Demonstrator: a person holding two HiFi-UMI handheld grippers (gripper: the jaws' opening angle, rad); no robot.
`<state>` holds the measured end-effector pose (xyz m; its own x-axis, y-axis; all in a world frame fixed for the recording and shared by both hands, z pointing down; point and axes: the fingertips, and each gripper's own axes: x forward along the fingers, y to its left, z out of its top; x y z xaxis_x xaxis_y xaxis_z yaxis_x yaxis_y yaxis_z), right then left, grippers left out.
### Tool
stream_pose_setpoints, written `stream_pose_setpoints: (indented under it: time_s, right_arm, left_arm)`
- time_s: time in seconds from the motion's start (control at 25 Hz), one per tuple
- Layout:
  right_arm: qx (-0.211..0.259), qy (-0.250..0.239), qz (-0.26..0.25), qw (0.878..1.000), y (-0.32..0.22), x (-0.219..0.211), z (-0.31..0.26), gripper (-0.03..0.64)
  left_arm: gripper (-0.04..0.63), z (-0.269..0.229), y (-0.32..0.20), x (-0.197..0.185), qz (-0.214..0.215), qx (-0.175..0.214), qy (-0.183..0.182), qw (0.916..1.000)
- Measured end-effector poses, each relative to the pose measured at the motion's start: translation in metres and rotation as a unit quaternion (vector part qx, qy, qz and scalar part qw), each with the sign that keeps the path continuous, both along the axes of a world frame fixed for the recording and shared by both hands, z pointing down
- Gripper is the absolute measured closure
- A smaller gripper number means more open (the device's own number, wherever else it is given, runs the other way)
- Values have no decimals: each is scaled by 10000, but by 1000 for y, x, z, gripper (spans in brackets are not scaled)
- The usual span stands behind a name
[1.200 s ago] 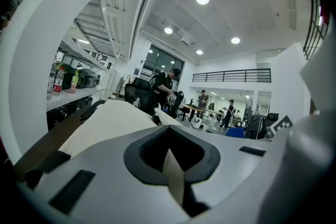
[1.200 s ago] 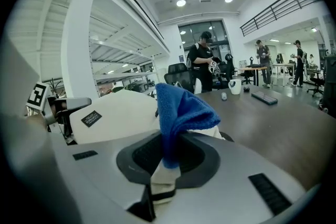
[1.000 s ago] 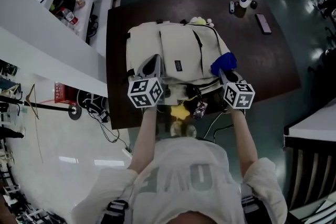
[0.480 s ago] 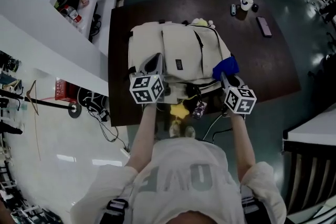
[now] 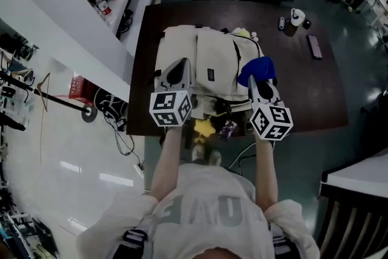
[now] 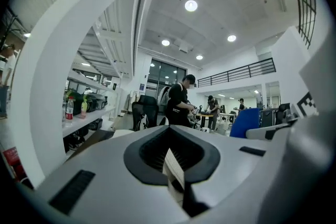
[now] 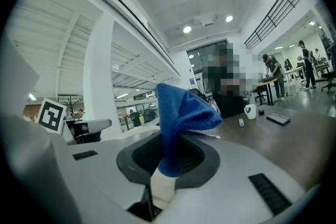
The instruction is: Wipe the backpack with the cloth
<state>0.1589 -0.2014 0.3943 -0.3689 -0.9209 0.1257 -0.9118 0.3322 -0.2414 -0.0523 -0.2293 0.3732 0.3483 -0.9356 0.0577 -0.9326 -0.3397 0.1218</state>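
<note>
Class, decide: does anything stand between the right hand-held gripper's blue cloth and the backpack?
Nothing visible does. The right hand-held gripper holds the blue cloth at the edge of the backpack, nothing between them.

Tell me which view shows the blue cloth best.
The right gripper view: the blue cloth fills the centre, pinched in the right gripper, its folds clear. The head view shows it only as a small blue bunch at the right edge of the backpack. The left gripper view catches just a blue patch at its side.
</note>
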Motion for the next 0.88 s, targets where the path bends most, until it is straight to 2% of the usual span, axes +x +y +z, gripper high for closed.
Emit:
stream_pose_setpoints:
  time_s: [0.16, 0.32, 0.52, 0.72, 0.88]
  right_arm:
    - [118, -337, -228, 9991, 12, -8, -10, 572]
    - [62, -308, -475, 9984, 27, -10, -8, 572]
    - [111, -262, -544, 9981, 40, -3, -8, 572]
    - [146, -183, -635, 9977, 57, -10, -7, 572]
    - [175, -30, -726, 9972, 92, -16, -9, 572]
  left_arm:
    - [594, -25, 24, -2, -194, 278, -107, 9994]
    - [594, -46, 42, -6, -412, 478, 8, 9980]
    - [594, -63, 64, -5, -453, 751, -147, 9960]
    - [594, -58, 90, -17, -632, 791, -88, 9948]
    - [594, -48, 127, -21, -678, 716, -42, 9951]
